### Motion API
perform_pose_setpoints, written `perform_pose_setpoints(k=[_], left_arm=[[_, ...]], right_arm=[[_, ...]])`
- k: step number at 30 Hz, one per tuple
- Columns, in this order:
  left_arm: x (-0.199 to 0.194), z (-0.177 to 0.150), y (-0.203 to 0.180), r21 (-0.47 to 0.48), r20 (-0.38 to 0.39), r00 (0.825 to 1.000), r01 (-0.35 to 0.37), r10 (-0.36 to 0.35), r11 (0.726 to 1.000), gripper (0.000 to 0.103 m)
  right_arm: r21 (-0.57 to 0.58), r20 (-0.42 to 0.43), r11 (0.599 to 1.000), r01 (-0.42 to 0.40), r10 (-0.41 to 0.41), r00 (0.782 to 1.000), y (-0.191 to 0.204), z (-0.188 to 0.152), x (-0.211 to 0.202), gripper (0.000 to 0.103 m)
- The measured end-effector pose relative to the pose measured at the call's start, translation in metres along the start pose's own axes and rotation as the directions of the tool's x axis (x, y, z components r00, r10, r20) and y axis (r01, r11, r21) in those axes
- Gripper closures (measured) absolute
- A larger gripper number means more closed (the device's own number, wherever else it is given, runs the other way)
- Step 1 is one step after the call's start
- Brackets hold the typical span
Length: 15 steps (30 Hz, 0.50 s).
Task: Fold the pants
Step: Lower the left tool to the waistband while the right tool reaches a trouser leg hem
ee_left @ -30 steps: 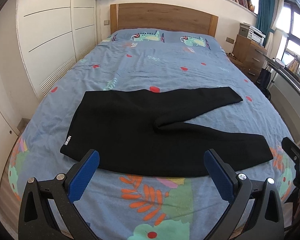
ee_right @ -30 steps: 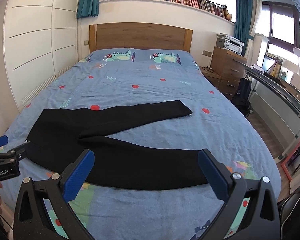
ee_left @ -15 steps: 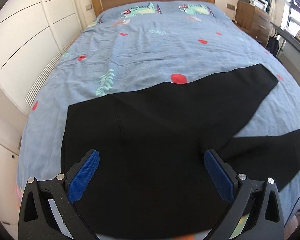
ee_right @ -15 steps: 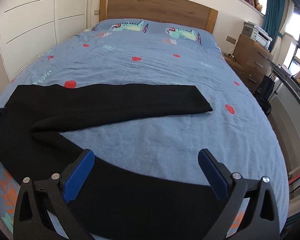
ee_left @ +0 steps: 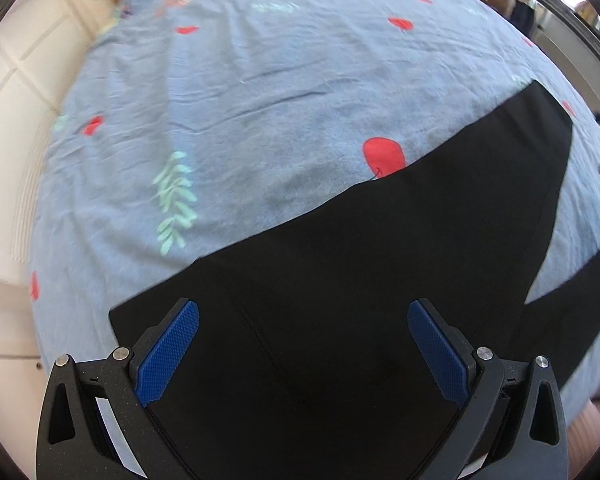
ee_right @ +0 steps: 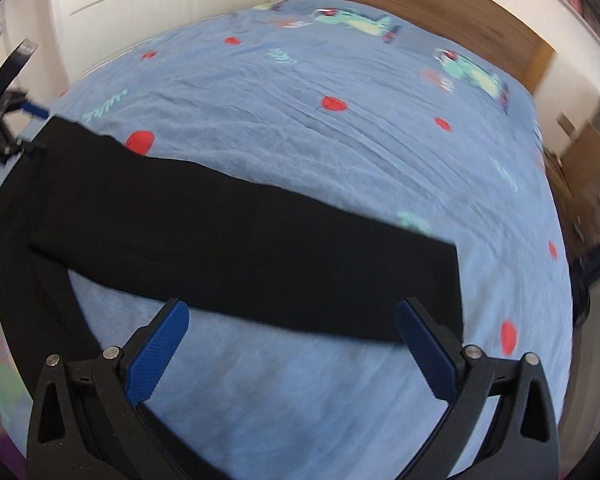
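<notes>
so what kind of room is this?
Most likely a bedroom: a bed with a blue patterned sheet, a wooden headboard and white wardrobe doors. Black pants lie spread on it.

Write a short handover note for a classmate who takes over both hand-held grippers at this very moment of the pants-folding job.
Left hand-held gripper: open, empty, over the waist end of the black fabric pants.
Right hand-held gripper: open, empty, pointing at the far leg near its cuff end.
The pants lie flat on the blue patterned bedsheet, legs spread apart in a V.
Done: nothing folded yet; no fabric gripped.
Left: probably grip the far leg and the waist, bring one leg over the other, then fold lengthwise.
</notes>
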State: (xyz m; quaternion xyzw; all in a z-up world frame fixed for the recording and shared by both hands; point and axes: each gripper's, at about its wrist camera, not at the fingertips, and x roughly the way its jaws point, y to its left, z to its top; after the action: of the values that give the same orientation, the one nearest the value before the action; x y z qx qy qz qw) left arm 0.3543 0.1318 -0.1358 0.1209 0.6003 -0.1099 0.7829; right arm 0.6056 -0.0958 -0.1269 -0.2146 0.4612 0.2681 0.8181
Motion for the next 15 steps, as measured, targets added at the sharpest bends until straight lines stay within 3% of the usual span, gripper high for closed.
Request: perform_pose_setpoints(k=[5, 8, 15], left_arm=[[0.018, 0.017, 0.019, 0.056, -0.093, 0.992, 0.095, -0.089, 0.994, 0.001], [0.029, 0.023, 0.028, 0.080, -0.136, 0.983, 0.134, -0.122, 0.988, 0.001], [0.057, 0.035, 0.046, 0.128, -0.231, 0.957, 0.210, -0.177, 0.969, 0.001]], right_arm=[[-0.121, -0.110, 0.984, -0.129, 0.116, 0.987, -0.031, 0.037, 0.033, 0.000], [-0.195, -0.197, 0.966, -0.169, 0.131, 0.972, -0.045, 0.052, 0.061, 0.000], [-0.251, -0.410, 0.920, -0.302, 0.182, 0.894, -0.068, 0.068, 0.125, 0.000]])
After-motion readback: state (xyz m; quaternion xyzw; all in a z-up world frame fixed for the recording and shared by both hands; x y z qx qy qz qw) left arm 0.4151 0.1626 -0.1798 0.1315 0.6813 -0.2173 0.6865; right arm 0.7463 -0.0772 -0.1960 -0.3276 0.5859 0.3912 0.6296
